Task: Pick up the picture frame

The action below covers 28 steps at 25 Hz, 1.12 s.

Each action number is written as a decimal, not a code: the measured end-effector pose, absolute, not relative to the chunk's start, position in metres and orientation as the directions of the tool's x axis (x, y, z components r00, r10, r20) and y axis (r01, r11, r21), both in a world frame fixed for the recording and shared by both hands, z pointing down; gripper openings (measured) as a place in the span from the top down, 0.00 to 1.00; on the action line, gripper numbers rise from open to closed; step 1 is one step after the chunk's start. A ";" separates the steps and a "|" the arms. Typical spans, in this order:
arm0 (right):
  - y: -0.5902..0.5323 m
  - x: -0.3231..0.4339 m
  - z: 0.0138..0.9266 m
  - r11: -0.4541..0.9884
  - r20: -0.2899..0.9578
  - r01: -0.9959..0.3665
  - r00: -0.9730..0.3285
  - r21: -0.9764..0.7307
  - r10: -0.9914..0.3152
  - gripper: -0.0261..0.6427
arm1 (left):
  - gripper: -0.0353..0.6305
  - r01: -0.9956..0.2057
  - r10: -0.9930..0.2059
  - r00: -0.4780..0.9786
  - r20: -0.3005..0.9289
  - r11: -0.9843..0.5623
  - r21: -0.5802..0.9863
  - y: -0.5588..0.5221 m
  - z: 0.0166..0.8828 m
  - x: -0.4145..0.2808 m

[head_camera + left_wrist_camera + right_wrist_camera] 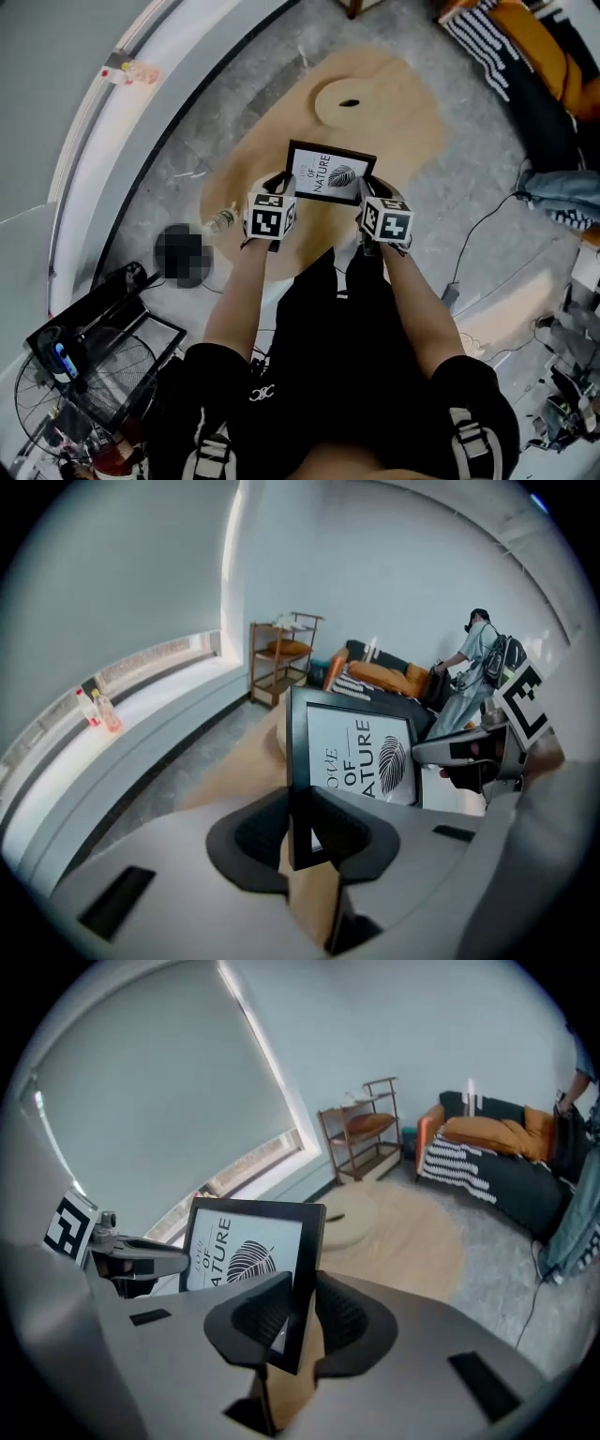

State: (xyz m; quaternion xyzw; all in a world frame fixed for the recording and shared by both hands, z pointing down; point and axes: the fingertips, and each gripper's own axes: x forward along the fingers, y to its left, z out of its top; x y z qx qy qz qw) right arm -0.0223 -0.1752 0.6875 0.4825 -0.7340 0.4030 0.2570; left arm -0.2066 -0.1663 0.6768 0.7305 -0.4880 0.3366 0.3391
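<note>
A black picture frame (330,173) with a white leaf print hangs in the air above a tan table (394,122), held by both sides. My left gripper (284,184) is shut on its left edge; in the left gripper view the frame (361,757) stands upright between the dark pads (258,836). My right gripper (364,194) is shut on the right edge, and the right gripper view shows that edge of the frame (305,1269) pinched between its pads (262,1316).
A round wooden lid with a hole (349,99) lies on the tan table. A curved white ledge (141,122) runs at the left, with a fan (84,384) below it. A dark sofa with orange cushions (497,1147) and a wooden shelf (281,658) stand further off; a person (473,672) stands by the sofa.
</note>
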 end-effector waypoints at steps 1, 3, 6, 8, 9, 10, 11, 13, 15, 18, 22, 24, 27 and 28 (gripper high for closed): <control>-0.187 -0.022 0.662 0.255 0.731 -0.910 -0.415 -0.327 -0.543 0.82 | 0.82 -0.948 -0.533 0.285 0.797 -0.280 0.153 -0.173 0.653 -0.206; -0.199 -0.021 0.610 0.328 0.663 -0.900 -0.434 -0.288 -0.610 0.82 | 0.82 -0.956 -0.619 0.272 0.737 -0.261 0.133 -0.177 0.603 -0.204; -0.213 -0.016 0.531 0.422 0.546 -0.870 -0.490 -0.255 -0.680 0.82 | 0.82 -0.967 -0.729 0.240 0.641 -0.237 0.092 -0.181 0.528 -0.198; -0.221 -0.014 0.486 0.477 0.470 -0.848 -0.527 -0.232 -0.708 0.82 | 0.82 -0.974 -0.787 0.215 0.578 -0.220 0.063 -0.187 0.484 -0.196; -0.224 -0.013 0.466 0.496 0.437 -0.841 -0.538 -0.216 -0.721 0.82 | 0.82 -0.976 -0.812 0.202 0.548 -0.212 0.045 -0.188 0.464 -0.194; -0.226 -0.012 0.447 0.511 0.406 -0.836 -0.545 -0.199 -0.734 0.82 | 0.82 -0.979 -0.834 0.188 0.519 -0.204 0.027 -0.188 0.444 -0.193; -0.226 -0.010 0.428 0.521 0.375 -0.834 -0.549 -0.182 -0.748 0.82 | 0.82 -0.981 -0.854 0.175 0.490 -0.196 0.008 -0.187 0.424 -0.191; -0.225 -0.009 0.391 0.533 0.312 -0.832 -0.552 -0.151 -0.773 0.83 | 0.82 -0.984 -0.891 0.151 0.429 -0.178 -0.024 -0.182 0.387 -0.189; -0.221 -0.015 0.354 0.548 0.250 -0.828 -0.559 -0.120 -0.791 0.83 | 0.82 -0.986 -0.924 0.128 0.361 -0.157 -0.050 -0.173 0.350 -0.193; -0.209 -0.031 0.300 0.586 0.151 -0.807 -0.590 -0.074 -0.793 0.83 | 0.81 -0.990 -0.959 0.099 0.267 -0.122 -0.074 -0.153 0.302 -0.207; -0.190 -0.044 0.245 0.630 0.041 -0.776 -0.631 -0.031 -0.775 0.83 | 0.81 -0.993 -0.985 0.058 0.163 -0.074 -0.094 -0.127 0.251 -0.218; -0.184 -0.050 0.229 0.646 0.003 -0.763 -0.647 -0.020 -0.763 0.83 | 0.81 -0.992 -0.992 0.033 0.125 -0.048 -0.118 -0.118 0.233 -0.223; -0.172 -0.062 0.216 0.665 -0.039 -0.747 -0.664 -0.017 -0.747 0.83 | 0.81 -0.990 -0.996 0.005 0.090 -0.018 -0.141 -0.101 0.220 -0.233; -0.167 -0.066 0.213 0.669 -0.047 -0.743 -0.667 -0.014 -0.743 0.83 | 0.81 -0.990 -0.997 -0.001 0.082 -0.011 -0.143 -0.095 0.218 -0.237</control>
